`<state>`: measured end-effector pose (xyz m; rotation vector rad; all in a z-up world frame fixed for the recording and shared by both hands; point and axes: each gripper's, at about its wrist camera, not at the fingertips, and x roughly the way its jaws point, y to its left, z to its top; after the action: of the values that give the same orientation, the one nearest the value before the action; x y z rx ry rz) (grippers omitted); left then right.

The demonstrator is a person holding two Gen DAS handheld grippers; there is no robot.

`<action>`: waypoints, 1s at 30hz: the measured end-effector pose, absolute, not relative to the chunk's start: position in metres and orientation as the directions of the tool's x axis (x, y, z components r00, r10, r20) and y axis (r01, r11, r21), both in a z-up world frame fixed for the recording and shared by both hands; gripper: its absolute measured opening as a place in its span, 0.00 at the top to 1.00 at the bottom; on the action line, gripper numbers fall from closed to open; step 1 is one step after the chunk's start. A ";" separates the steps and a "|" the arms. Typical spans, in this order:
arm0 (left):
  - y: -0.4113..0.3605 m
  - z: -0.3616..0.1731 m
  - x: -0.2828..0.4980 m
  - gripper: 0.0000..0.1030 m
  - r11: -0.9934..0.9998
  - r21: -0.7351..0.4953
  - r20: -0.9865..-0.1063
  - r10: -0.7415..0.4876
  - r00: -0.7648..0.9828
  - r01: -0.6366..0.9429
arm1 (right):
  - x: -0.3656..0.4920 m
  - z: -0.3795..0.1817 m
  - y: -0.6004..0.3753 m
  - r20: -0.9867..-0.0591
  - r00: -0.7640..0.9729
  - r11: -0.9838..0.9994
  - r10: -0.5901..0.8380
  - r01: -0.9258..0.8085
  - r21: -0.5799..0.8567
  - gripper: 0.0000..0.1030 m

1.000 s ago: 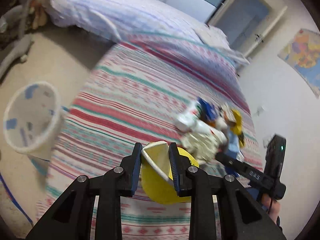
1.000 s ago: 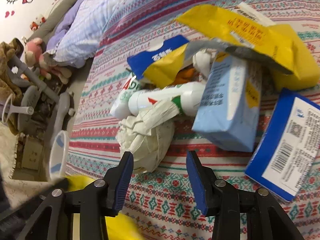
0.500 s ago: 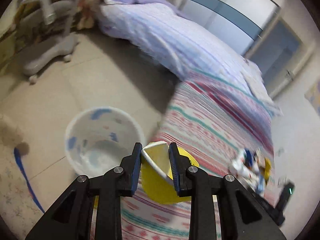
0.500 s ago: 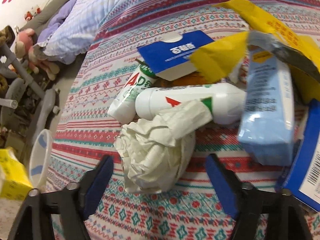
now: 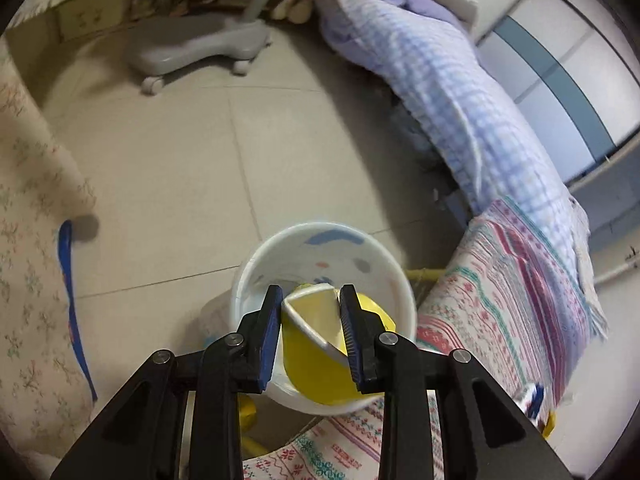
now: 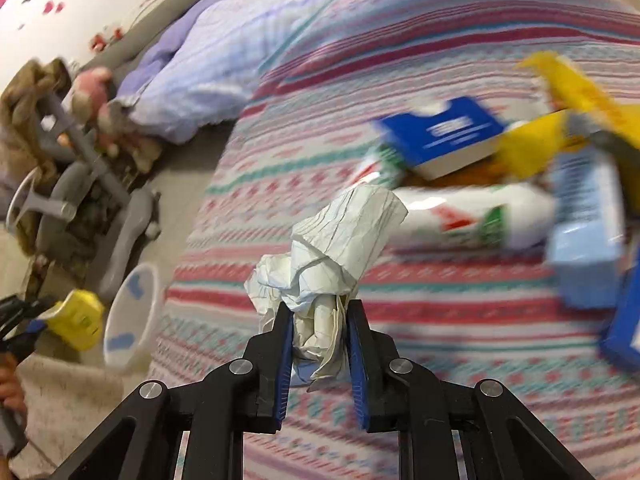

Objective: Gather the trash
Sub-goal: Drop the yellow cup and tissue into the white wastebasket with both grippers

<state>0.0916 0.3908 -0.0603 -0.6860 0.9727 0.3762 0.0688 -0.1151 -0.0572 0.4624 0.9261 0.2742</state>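
Observation:
My left gripper (image 5: 311,308) is shut on a yellow carton (image 5: 320,356) and holds it over the mouth of a white bin (image 5: 320,252) on the floor beside the bed. My right gripper (image 6: 318,320) is shut on a crumpled white paper wad (image 6: 328,248), lifted a little above the striped bedspread (image 6: 400,60). Behind the wad lies a trash pile: a blue box (image 6: 444,132), a white bottle (image 6: 472,220), a light blue carton (image 6: 584,224), a yellow wrapper (image 6: 572,92). The bin (image 6: 130,316) and the yellow carton (image 6: 78,318) also show in the right wrist view, far left.
A grey rolling chair base (image 5: 196,46) stands on the tiled floor (image 5: 200,152) beyond the bin. A blue checked quilt (image 5: 452,80) hangs off the bed. A floral cloth (image 5: 32,280) hangs at the left. Stuffed toys (image 6: 96,96) lie by the bed's head.
My left gripper swung the yellow carton from over the bed to above the bin. My right gripper closed on the paper wad and raised it off the bedspread.

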 end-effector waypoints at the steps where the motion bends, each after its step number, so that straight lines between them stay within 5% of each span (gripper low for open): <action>1: 0.392 -0.062 0.092 0.66 0.727 -0.363 -0.854 -0.008 0.521 -0.584 | 0.068 -0.058 -0.103 -0.704 0.567 0.871 0.427 -0.048 0.489 0.78; 3: 0.393 -0.063 0.093 0.43 0.722 -0.377 -0.850 -0.022 0.526 -0.580 | 0.068 -0.058 -0.084 -0.707 0.559 0.876 0.433 -0.078 0.475 0.78; 4: 0.393 -0.062 0.093 0.40 0.721 -0.386 -0.844 -0.025 0.536 -0.575 | 0.068 -0.058 -0.074 -0.707 0.556 0.878 0.437 -0.095 0.469 0.78; 30: 0.418 -0.060 0.061 0.39 0.657 -0.476 -0.802 -0.054 0.594 -0.584 | 0.117 -0.050 0.136 -0.672 0.432 0.798 0.601 -0.376 0.472 0.70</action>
<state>0.0605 0.4176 -0.0603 -0.8127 0.8969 0.3508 0.1172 0.1364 -0.0501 0.2675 0.9435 0.6180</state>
